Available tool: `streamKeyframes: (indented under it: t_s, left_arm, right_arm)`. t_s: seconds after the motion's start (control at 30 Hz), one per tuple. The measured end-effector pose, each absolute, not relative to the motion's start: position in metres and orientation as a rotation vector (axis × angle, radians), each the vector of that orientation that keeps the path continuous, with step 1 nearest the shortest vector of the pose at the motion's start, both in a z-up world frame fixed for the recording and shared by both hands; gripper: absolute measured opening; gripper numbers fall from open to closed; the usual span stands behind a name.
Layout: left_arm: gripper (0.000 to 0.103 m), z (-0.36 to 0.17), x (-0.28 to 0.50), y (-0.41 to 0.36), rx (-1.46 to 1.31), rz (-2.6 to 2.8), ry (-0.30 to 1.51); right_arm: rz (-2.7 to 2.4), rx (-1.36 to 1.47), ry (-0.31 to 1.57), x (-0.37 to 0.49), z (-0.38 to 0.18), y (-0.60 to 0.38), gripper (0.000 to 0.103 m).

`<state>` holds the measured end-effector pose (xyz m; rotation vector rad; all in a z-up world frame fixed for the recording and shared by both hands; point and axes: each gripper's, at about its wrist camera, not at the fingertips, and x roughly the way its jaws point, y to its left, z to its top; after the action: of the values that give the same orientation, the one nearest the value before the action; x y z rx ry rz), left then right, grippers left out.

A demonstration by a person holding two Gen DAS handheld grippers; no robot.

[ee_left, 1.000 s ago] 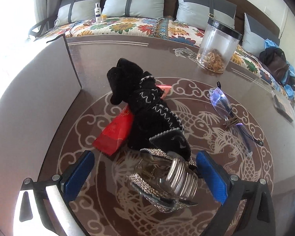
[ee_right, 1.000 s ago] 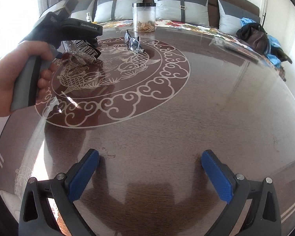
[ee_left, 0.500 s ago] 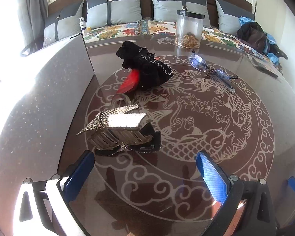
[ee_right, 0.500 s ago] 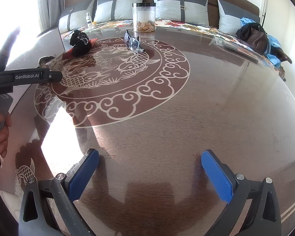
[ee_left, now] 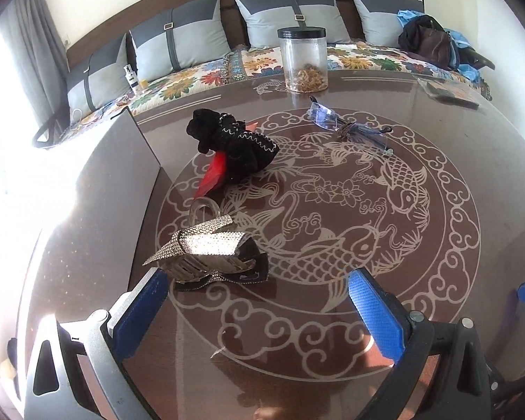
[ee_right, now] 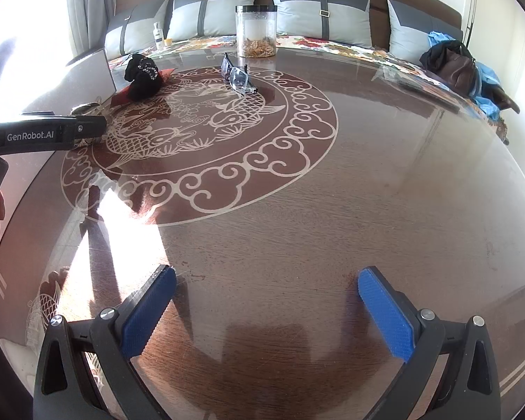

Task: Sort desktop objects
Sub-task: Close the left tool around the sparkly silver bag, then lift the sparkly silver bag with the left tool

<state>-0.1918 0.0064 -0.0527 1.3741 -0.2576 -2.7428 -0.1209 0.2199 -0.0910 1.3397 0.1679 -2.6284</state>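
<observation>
Grey cushions (ee_left: 185,43) along sofa back; dark bag (ee_right: 453,63) on floral cover (ee_left: 192,82).

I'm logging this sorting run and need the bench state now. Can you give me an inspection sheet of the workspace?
Surface: round brown table with a pale fish pattern, sun glare at its left.
Job's things: sparkly hair clip just ahead of the left tool; black scrunchie lying on a red packet; glasses; lidded jar.
Clutter: grey board at the table's left.
Grippers: left tool open, empty; right tool open, empty, over bare table.
Cables: nothing seen.
Surroundings: sofa cushions, small bottle, dark bag.
</observation>
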Motion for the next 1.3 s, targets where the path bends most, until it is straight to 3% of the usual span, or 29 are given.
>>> streamKeyframes:
  t_s: [0.13,0.37,0.6,0.97,1.1,1.2,1.3]
  left_arm:
    - [0.103,-0.051,-0.189,0.006,1.39,-2.743,-0.265]
    - [0.103,-0.013,-0.167,-0.036,1.227,-2.868,0.005]
    - [0.103,-0.034,-0.185,-0.01,1.254,-2.815,-0.279]
    - [0.103,-0.088,-0.234,-0.019,1.315,-2.623,-0.267]
    - [0.103,-0.09,-0.242,-0.03,1.352,-2.663,-0.156]
    - [0.103,-0.096,-0.252,-0.048,1.453,-2.691,0.06]
    - [0.103,-0.097,-0.253,-0.049,1.462,-2.697,0.059]
  right_arm:
    - [-2.628,1.34,0.168,-0.121,-0.091,0.22,0.103]
    - [-2.629,1.34,0.168,-0.121,-0.091,0.22,0.103]
    - [-2.628,1.34,0.168,-0.121,-0.091,0.22,0.103]
    - [-2.629,1.339,0.168,-0.121,-0.091,0.22,0.103]
    - [-2.629,1.339,0.168,-0.12,-0.091,0.22,0.103]
    - [-2.629,1.339,0.168,-0.12,-0.091,0.22,0.103]
    - [-2.629,1.339,0.167,-0.121,-0.091,0.22,0.103]
